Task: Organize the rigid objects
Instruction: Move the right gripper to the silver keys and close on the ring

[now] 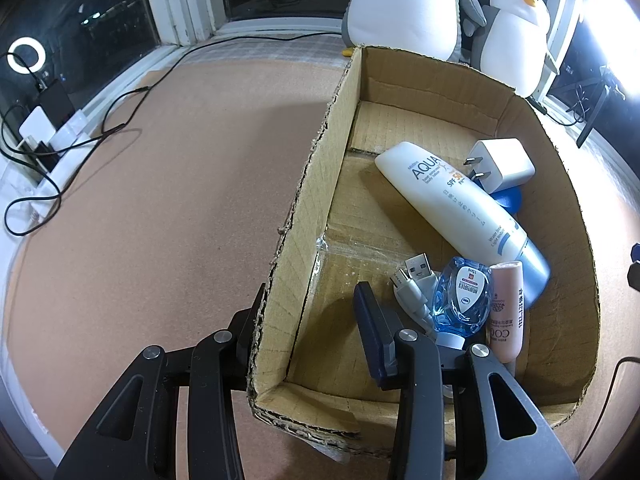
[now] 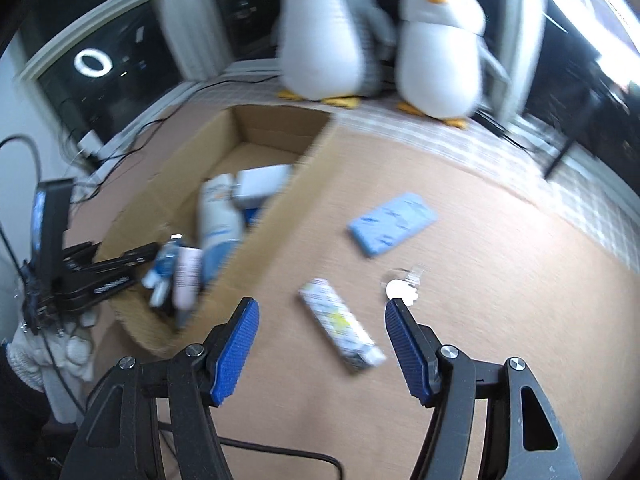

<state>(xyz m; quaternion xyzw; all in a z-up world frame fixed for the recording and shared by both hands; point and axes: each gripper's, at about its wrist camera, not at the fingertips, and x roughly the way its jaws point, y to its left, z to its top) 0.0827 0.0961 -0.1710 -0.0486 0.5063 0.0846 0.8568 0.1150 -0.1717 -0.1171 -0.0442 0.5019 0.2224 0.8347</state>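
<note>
A cardboard box (image 1: 312,184) lies open on the brown table. It holds a white sunscreen tube (image 1: 452,204), a white charger plug (image 1: 504,162), a USB cable (image 1: 416,280), a blue eye-drop bottle (image 1: 462,300) and a pink tube (image 1: 506,312). My left gripper (image 1: 310,292) straddles the box's left wall near the front corner and is shut on it, one finger outside and one inside. My right gripper (image 2: 322,304) hangs open over the table to the right of the box (image 2: 280,224), with nothing between its fingers. Just ahead of it lie a small white tube (image 2: 340,324), a blue packet (image 2: 392,224) and a small white round piece (image 2: 402,288).
Two plush penguins (image 2: 328,32) stand behind the box by the window. Black cables (image 1: 80,148) and chargers trail along the table's left edge. A cable (image 2: 280,454) runs under the right gripper. The right wrist view is blurred.
</note>
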